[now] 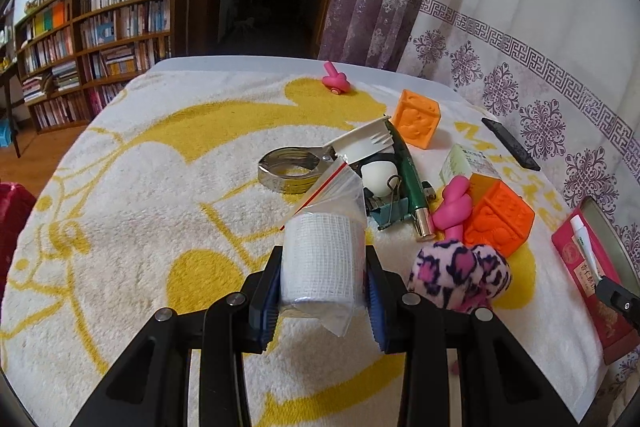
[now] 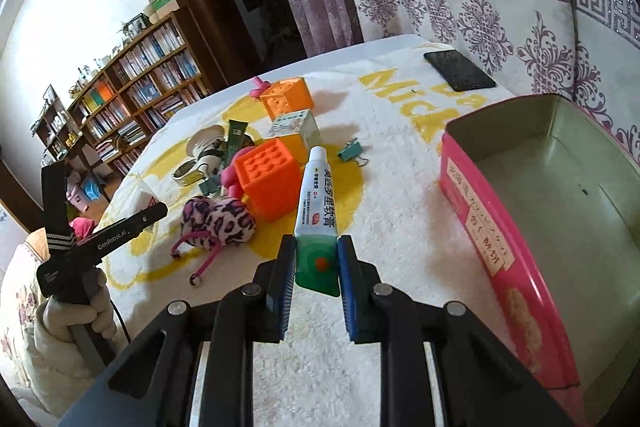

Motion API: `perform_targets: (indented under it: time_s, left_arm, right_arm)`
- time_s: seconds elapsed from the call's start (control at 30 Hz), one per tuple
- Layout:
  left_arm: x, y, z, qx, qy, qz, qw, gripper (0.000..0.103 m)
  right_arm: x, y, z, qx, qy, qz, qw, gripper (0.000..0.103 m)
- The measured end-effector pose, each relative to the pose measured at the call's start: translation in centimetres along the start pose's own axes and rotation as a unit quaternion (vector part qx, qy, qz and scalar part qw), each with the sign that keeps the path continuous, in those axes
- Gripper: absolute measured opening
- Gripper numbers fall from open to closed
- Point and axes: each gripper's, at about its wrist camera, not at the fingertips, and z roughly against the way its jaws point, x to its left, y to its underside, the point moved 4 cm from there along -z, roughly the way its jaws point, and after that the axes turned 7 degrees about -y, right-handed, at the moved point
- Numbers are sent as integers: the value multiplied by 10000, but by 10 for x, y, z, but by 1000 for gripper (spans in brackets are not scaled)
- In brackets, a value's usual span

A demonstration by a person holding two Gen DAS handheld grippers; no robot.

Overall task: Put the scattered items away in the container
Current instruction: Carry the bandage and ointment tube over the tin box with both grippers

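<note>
Both tongs are working at once. Left gripper (image 1: 322, 301) is clenching a roll of white gauze bandage (image 1: 320, 259) in a clear zip bag, holding it over the yellow-and-white towel (image 1: 140, 227) in front of the clutter. Right gripper (image 2: 316, 267) is pinching the green crimped end of a white ointment tube (image 2: 318, 195), its cap pointing away toward the pile, with the pink tin box (image 2: 520, 227) lying just to its right.

Judging by the right wrist view, the tin is showing only a bare greenish floor, so the tidying is looking barely begun; neither held item is inside yet. Waiting on the towel are two orange rubber blocks (image 2: 270, 183), a leopard-print plush charm (image 2: 224, 223), a small medicine carton (image 2: 298, 127), a teal binder clip (image 2: 351, 150), two pink spinning tops (image 1: 335, 81), a green tube (image 1: 408, 179), a metal ring cutter (image 1: 288, 169) and a paper cup (image 1: 364, 143). A black phone (image 2: 460, 71) is lying apart near the curtain; whether it belongs to the job I cannot tell.
</note>
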Motion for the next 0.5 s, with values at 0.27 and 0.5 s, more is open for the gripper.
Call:
perform_targets:
  time_s: [0.27,0.5]
  left_arm:
    - [-8,-4,26,-367,-349,-164,9986,38]
    - [-30,-6,48,-609,-341,-413,9967,38]
  right_arm:
    - [3,4,8,-122,-64,30,9999,23]
    - [3,6,24,-317,-46,99,9994,23]
